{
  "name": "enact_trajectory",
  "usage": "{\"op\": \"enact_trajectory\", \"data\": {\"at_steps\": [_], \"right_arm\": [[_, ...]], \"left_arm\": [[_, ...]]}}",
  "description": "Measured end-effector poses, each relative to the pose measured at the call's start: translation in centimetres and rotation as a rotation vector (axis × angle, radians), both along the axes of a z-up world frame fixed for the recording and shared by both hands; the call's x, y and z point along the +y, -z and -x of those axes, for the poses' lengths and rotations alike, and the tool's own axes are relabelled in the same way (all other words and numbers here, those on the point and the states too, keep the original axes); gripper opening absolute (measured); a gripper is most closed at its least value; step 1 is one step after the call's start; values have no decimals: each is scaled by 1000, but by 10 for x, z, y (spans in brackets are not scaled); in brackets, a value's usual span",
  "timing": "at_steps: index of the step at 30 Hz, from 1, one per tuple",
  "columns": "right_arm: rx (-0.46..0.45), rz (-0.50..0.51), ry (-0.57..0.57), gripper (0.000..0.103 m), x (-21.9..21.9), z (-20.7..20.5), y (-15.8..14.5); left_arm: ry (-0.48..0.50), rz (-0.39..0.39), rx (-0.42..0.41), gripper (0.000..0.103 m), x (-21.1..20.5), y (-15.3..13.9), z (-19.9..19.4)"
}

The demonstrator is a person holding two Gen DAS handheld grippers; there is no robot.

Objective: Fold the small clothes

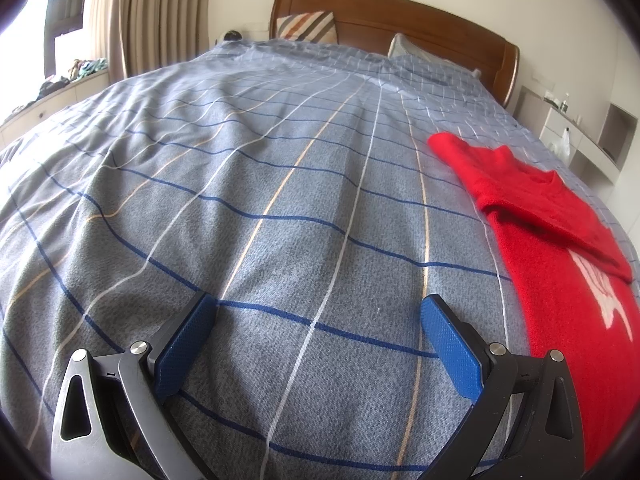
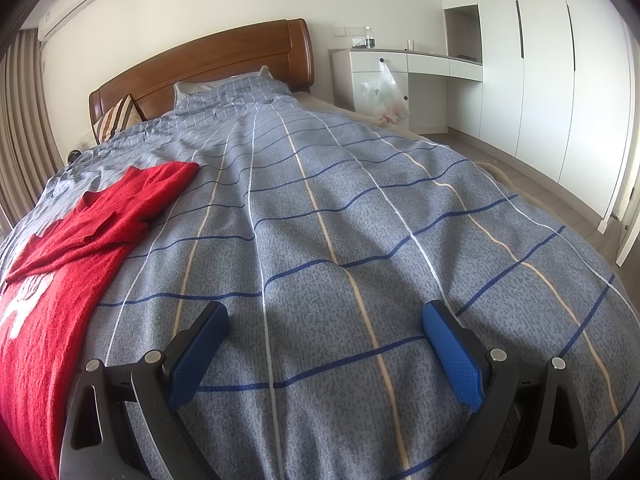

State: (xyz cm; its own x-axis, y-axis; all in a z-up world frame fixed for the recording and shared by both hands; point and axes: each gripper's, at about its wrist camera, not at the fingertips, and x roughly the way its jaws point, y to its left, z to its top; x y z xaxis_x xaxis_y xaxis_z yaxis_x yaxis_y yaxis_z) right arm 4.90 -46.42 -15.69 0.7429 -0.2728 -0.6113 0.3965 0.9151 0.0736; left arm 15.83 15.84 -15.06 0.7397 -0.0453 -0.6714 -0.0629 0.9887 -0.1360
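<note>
**Red sweater spread on the bed, both claws wide and empty**

A plastic bag [image 2: 385,94] hung from the white cabinet [image 2: 376,80] beside the bed; its contents were too blurred to tell. The red sweater [image 1: 560,248] lay flat on the checked blue-grey bedspread [image 1: 260,200], one sleeve folded across its body. The left claw [image 1: 318,308] and right claw [image 2: 325,312] hovered over bare bedspread either side of it, jaws spread, holding nothing. A wooden headboard [image 2: 224,56] stood behind.
</note>
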Motion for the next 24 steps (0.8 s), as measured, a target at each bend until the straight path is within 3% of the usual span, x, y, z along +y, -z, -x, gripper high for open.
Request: {"op": "enact_trajectory", "data": {"at_steps": [24], "right_arm": [[0, 0, 0, 97, 0, 1, 0]], "left_arm": [[-5, -10, -1, 102, 1, -1, -1]]}}
